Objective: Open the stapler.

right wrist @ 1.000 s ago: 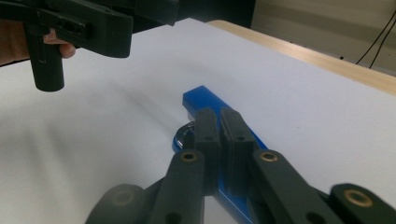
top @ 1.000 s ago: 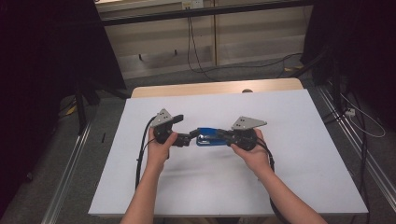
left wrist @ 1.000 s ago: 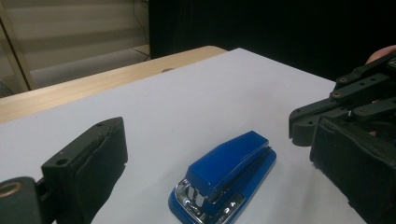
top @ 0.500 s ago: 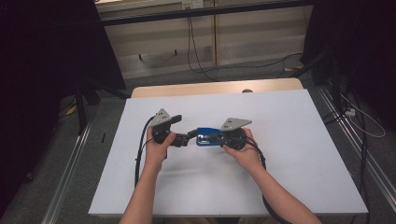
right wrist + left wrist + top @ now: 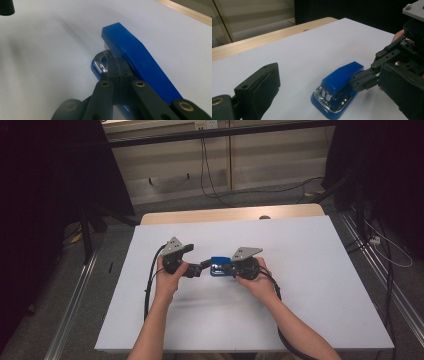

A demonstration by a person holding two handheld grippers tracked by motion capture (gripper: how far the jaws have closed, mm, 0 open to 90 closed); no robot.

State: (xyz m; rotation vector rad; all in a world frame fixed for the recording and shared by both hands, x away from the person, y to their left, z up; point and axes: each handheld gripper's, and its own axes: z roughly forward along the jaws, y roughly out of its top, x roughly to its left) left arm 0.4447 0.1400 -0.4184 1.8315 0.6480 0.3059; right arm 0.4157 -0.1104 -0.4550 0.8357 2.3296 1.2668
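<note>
The right gripper [image 5: 117, 72], jaws pressed together empty, has slid in against the blue stapler [image 5: 338, 87], likely to nudge it toward the spread left gripper [image 5: 329, 87].

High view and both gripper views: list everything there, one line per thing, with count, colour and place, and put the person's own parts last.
stapler: one, blue with a shiny metal front, lying on the white sheet between the two claws
white sheet: one, white, covering most of the table
table: one, light wood, its far edge showing beyond the sheet
cables: several, black, on the grey floor behind and to the right of the table
left claw: one, black, jaws wide open, facing the stapler's front
right claw: one, black, jaws shut, tips against the stapler's side
hands: two, one holding each claw
</note>
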